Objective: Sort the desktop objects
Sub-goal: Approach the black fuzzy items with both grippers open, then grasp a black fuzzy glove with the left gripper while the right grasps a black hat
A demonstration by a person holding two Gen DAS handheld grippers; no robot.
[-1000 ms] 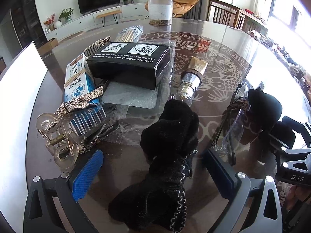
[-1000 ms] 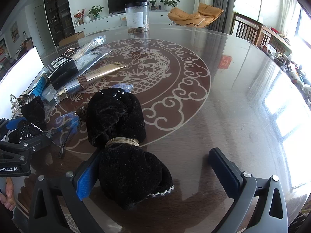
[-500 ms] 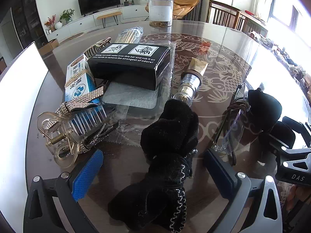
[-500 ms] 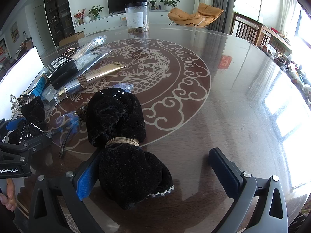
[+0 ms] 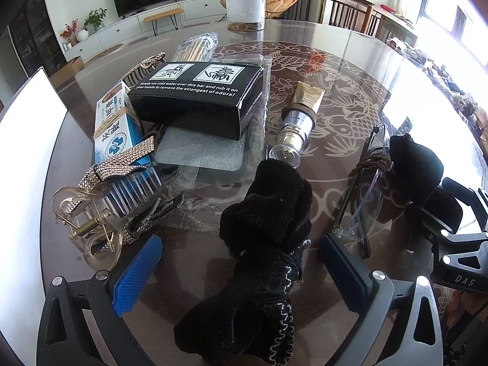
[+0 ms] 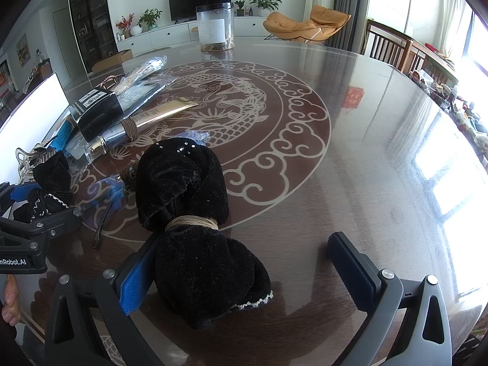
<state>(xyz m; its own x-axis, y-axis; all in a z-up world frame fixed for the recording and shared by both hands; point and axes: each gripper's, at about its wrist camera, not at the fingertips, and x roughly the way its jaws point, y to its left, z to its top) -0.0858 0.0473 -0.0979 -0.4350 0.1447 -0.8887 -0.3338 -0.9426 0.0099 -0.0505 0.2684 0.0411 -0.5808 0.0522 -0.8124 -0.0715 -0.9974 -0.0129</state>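
Observation:
My left gripper (image 5: 241,271) is open, its jaws on either side of a black velvet bow with silver trim (image 5: 262,244) that lies on the table. My right gripper (image 6: 244,271) is open around a second black velvet bundle tied with tan cord (image 6: 189,213); the bundle lies against the left blue pad (image 6: 137,277). That bundle also shows in the left wrist view (image 5: 414,164), and the left gripper's bow shows in the right wrist view (image 6: 48,183).
Left of the bow lie a clear hair claw with rhinestone strap (image 5: 91,213), a blue-white box (image 5: 116,125), a black box (image 5: 198,97), a gold tube (image 5: 299,122) and glasses (image 5: 363,195). A clear jar (image 6: 215,27) stands far back on the glass table (image 6: 366,140).

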